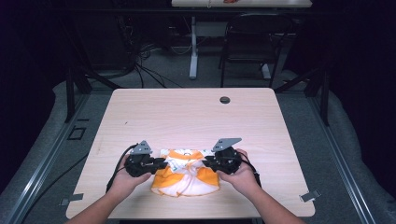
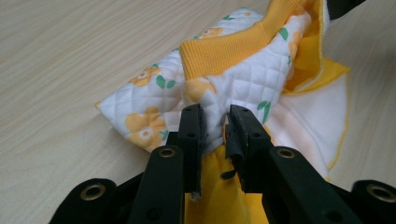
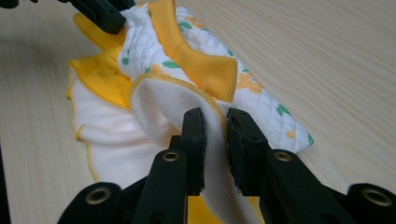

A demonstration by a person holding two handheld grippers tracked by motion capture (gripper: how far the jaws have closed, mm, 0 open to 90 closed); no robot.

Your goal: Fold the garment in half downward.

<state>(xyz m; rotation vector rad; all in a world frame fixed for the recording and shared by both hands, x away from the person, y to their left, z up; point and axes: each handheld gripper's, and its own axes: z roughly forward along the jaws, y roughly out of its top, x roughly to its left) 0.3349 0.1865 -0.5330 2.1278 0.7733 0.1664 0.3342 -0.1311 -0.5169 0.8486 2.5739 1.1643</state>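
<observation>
Near the front edge of the counter (image 1: 196, 109), between the person's two hands, lies a small quilted garment (image 1: 186, 178), white with yellow flowers and yellow ribbed trim, partly bunched and lifted at its middle. The left tongs (image 2: 217, 123) are clenched on a fold of the quilted fabric at its left side, the cloth pinched between the two black jaws in the left gripper view. The right tongs (image 3: 215, 126) are clenched on a fold of the white fleecy lining with its yellow stitched hem, at the garment's right side. In the high view the left tongs (image 1: 159, 163) and right tongs (image 1: 208, 162) face each other across the cloth, close together. The work looks like spreading or folding the garment. The risk from here, as I judge it, is uneven grip: each pair of tongs holds only a thin pinch near a fold, so a sharp pull apart could slip one layer free and let that side drop. The right tongs seem to hold lining alone, so the quilted layer may lag and twist. Pulling toward the person could also drag the hem over the counter's near edge.
</observation>
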